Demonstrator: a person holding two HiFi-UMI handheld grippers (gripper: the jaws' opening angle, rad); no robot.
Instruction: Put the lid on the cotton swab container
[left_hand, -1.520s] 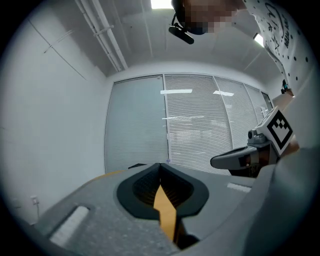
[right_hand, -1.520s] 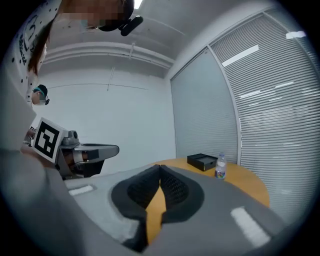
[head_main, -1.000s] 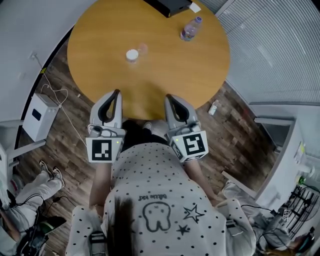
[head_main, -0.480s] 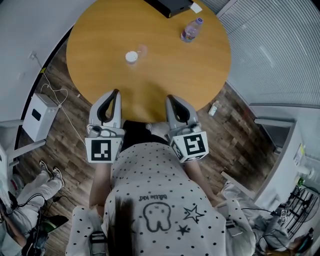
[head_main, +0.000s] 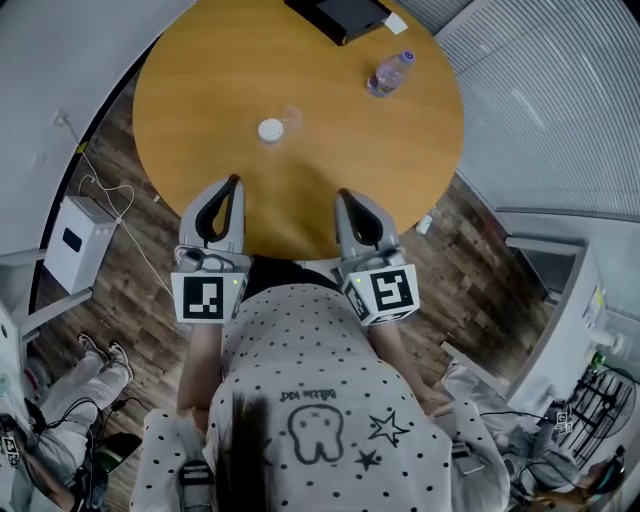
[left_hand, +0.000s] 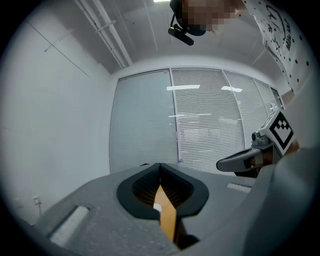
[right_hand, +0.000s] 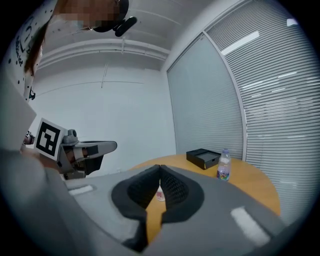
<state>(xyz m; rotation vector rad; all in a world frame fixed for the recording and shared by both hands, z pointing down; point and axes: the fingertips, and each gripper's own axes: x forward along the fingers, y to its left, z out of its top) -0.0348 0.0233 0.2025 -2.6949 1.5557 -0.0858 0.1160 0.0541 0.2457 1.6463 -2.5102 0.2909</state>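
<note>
Your left gripper (head_main: 232, 185) and right gripper (head_main: 343, 196) are both pressed together and empty at the desk's (head_main: 200, 90) near edge, judged an approach stance. The cotton swab container (head_main: 270, 130) stands mid-desk, well apart, what seems its clear lid (head_main: 292, 117) just beside.

Round wooden bench (head_main: 330, 150) before me, standing on a floor (head_main: 480, 260) of dark wood planks. The room is closed by a plain white wall (left_hand: 55, 115) on one side and by glazing hung with slatted blinds (left_hand: 210, 130) on the other, strips of light glinting on the slats. A small white box (head_main: 75, 240) sits on the floor left of the bench. Pipes (left_hand: 104, 35) run along the white ceiling.
</note>
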